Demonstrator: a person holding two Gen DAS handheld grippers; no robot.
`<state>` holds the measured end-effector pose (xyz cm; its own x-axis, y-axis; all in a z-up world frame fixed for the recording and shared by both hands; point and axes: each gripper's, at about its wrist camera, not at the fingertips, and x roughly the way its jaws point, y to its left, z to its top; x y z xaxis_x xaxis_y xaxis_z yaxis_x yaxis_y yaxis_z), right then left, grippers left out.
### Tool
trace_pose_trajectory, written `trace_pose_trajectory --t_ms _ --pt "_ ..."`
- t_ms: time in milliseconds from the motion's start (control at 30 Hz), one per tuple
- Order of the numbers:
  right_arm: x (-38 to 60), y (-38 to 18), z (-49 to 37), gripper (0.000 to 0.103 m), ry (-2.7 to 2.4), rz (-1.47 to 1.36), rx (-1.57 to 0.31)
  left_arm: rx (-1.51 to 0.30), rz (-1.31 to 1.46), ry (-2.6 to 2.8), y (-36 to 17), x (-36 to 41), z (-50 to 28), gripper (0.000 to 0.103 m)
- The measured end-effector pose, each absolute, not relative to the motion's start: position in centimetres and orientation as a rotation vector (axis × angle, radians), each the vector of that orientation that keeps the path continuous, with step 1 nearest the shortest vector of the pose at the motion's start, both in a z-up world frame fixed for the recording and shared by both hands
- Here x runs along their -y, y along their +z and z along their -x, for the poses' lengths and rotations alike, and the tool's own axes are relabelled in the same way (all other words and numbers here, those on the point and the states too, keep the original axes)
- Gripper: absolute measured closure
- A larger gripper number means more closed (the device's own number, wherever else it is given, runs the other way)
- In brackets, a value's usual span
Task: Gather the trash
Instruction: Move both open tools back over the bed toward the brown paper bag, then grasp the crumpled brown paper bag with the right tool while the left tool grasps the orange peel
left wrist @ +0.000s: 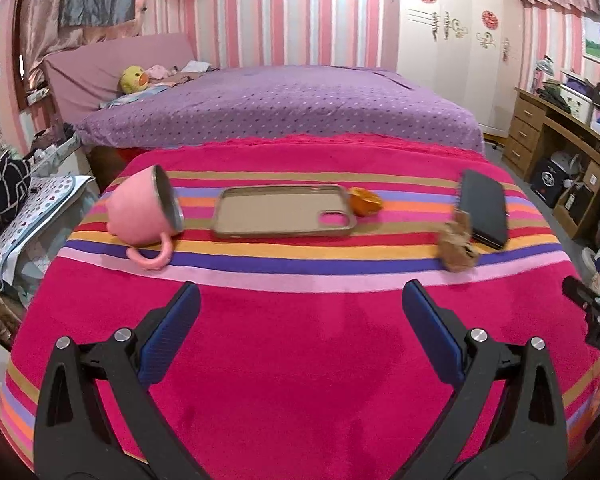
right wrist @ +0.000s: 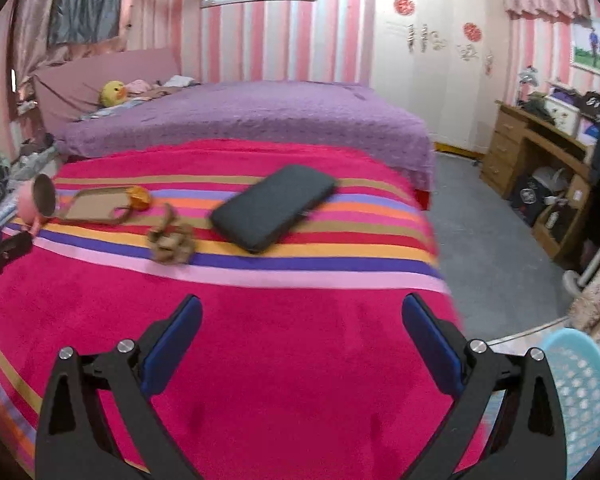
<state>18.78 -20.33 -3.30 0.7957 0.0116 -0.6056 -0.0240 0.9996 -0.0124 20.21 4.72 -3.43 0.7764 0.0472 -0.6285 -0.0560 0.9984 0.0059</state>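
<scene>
A: Both tongs are released. The left gripper (left wrist: 300, 300) and the right gripper (right wrist: 302, 312), each black-armed with blue pads, hang with jaws wide apart and nothing between them, above the plain magenta part of the striped pink towel (left wrist: 300, 360) spread over the foot of the bed.

B: And the rubbish?

A: Two pieces, by my judgement. A crumpled brown scrap, like dried peel or paper (right wrist: 172, 240), lies on the coloured stripes, just beside the near-left corner of the black rectangular phone (right wrist: 274, 210); I can't tell whether they touch. A small orange peel piece (left wrist: 365, 201) sits against the far-right corner of the beige phone case lying open side up (left wrist: 286, 210).

B: Which hand is nearer the brown scrap?

A: The right. In its view the scrap lies ahead and a little left of the jaws; from the left wrist it sits far off to the right. It is blurred, but it seems to run longer away from the camera than across, so the open jaws would span its narrow width.

B: And where does it go?

A: Probably the light-blue perforated plastic basket (right wrist: 580, 400) at the right gripper's lower right, off the towel's edge. The pink tipped-over mug (left wrist: 144, 212) and phone look like keepers, so the approach should stay clear of the phone's corner.
</scene>
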Motion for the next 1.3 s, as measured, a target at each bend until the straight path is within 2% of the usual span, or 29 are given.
trace_pose_trajectory --t_ms 433,467,567,633,667,767,1000,1300 --pt "12.2 -4.4 -27.1 0.007 0.132 0.057 -0.726 -0.75 0.061 0.149 -5.3 -10.0 -23.6 0.006" --pt "11.8 -4.7 -27.6 0.011 0.14 0.062 -0.736 -0.759 0.068 0.151 -5.5 -10.3 -23.9 0.006" --pt "10.6 -5.8 -29.0 0.036 0.173 0.084 -0.797 -0.765 0.067 0.157 -5.8 -10.5 -24.3 0.006" --pt "10.2 -6.5 -29.6 0.045 0.2 0.086 -0.833 -0.769 0.066 0.156 -6.0 -10.5 -24.6 0.006" --pt "10.2 -6.7 -29.7 0.055 0.215 0.081 -0.848 -0.772 0.066 0.151 -6.1 -10.3 -24.8 0.006" --pt "10.4 -6.7 -29.5 0.062 0.253 0.07 -0.843 -0.783 0.072 0.132 -6.2 -9.7 -25.3 0.006" --pt "13.8 -4.6 -28.7 0.062 0.182 0.067 -0.721 -0.766 0.076 0.094 -6.0 -6.7 -27.0 0.006" --pt "20.5 -4.2 -29.8 0.062 0.082 -0.002 -0.709 -0.763 0.067 0.029 -5.7 -1.8 -31.5 0.007"
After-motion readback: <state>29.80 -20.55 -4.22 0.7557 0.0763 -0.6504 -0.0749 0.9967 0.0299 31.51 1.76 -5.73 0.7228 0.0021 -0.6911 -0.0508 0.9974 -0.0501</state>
